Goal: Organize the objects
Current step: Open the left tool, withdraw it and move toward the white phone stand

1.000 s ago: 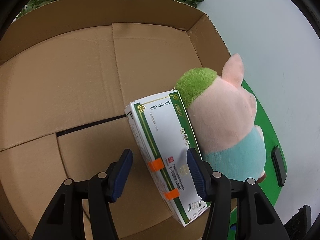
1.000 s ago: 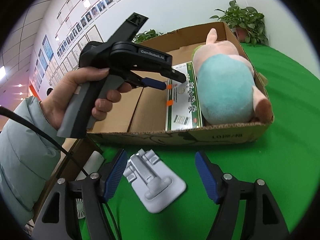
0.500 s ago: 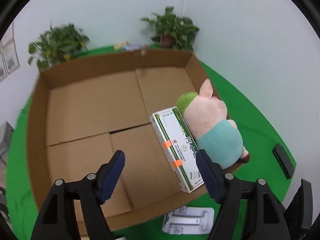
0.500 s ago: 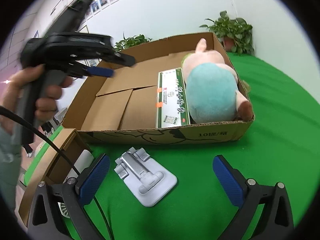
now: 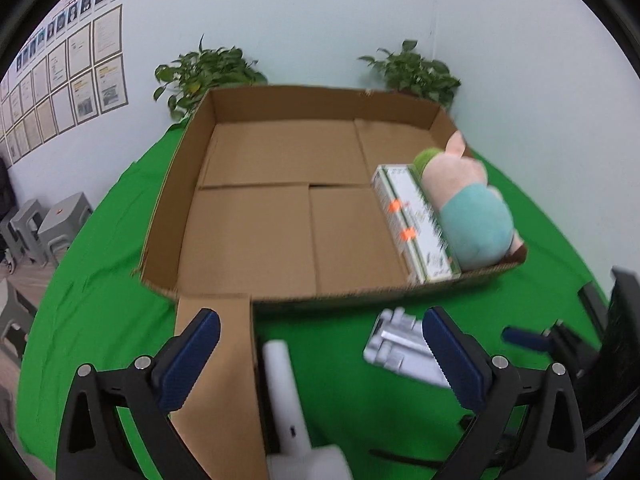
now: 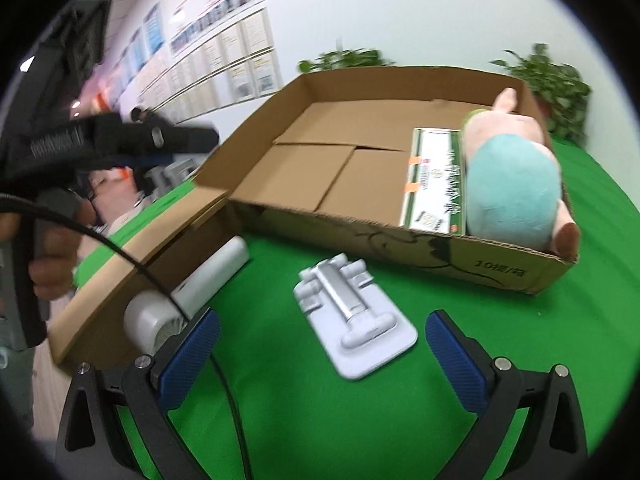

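A wide cardboard box (image 5: 184, 184) (image 6: 500, 272) lies open on the green cloth. In its right end a green and white carton (image 5: 416, 220) (image 6: 436, 176) lies against a pink plush pig (image 5: 472, 208) (image 6: 516, 184). A grey phone stand (image 5: 404, 348) (image 6: 356, 320) lies on the cloth in front of the box. A white handheld fan (image 5: 288, 392) (image 6: 192, 284) lies beside a cardboard flap. My left gripper (image 5: 320, 364) is open and empty, held high above the fan and flap. My right gripper (image 6: 320, 360) is open and empty, just short of the stand.
A loose cardboard flap (image 5: 216, 372) (image 6: 132, 248) lies at the front left. A black cable (image 6: 120, 256) crosses the fan. Two potted plants (image 5: 208, 76) stand behind the box. Grey stools (image 5: 44, 224) stand off the table to the left.
My left gripper has let go of the carton, opened wide and pulled back up out of the box. My right gripper has opened wider and come closer to the stand.
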Motion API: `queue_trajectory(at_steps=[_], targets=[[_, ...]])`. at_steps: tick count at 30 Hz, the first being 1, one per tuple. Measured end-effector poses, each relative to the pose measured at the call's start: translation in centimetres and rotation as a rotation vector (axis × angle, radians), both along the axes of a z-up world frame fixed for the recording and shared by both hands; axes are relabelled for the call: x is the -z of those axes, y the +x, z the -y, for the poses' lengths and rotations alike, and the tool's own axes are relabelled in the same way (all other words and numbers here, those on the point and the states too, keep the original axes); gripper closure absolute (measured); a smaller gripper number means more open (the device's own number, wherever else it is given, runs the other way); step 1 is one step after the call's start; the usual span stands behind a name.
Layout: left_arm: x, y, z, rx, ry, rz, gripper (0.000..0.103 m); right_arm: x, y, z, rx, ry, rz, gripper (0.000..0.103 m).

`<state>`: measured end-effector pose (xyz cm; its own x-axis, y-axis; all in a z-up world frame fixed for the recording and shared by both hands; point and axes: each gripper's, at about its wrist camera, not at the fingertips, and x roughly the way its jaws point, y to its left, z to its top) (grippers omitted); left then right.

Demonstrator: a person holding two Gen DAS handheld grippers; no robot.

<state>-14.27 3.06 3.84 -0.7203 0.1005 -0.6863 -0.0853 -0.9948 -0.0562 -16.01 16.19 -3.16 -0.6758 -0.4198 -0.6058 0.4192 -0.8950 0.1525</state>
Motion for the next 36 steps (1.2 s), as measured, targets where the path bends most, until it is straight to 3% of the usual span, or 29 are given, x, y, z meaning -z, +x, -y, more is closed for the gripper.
queue_trajectory(at_steps=[6, 8, 13, 22, 25, 26, 28, 36], targets=[[2.8, -0.2, 1.0, -0.023, 0.038, 0.037, 0.001, 0.6, -1.2, -0.9, -0.055, 0.013, 0.045, 0.001], [3.0, 0.3, 1.4, -0.034, 0.030, 0.049, 0.001, 1.0, -2.1, -0.8, -0.061, 0.013, 0.070, 0.001], [3.4, 1.8, 3.9, -0.073, 0.096, 0.110, 0.001, 2.6, -4.7, -0.5, -0.076, -0.001, 0.140, 0.001], [3.7, 2.4, 4.0, -0.054, 0.027, 0.126, 0.001, 3.4, -6.9, 0.5, -0.073, 0.068, 0.158, 0.001], [4.0, 2.4, 3.6, -0.038, -0.002, 0.131, 0.001, 4.2, -6.7, 1.3, -0.085, 0.111, 0.180, 0.008], [4.0, 2.4, 3.6, -0.036, -0.006, 0.132, 0.001, 4.4, -6.7, 1.4, -0.082, 0.120, 0.185, 0.019], [4.2, 2.3, 3.5, -0.036, -0.013, 0.132, 0.001, 4.7, -6.5, 1.4, -0.064, 0.148, 0.180, 0.027], [4.5, 1.8, 2.9, -0.032, -0.033, 0.131, 0.001, 4.6, -3.7, 0.6, -0.005, 0.180, 0.192, 0.035]])
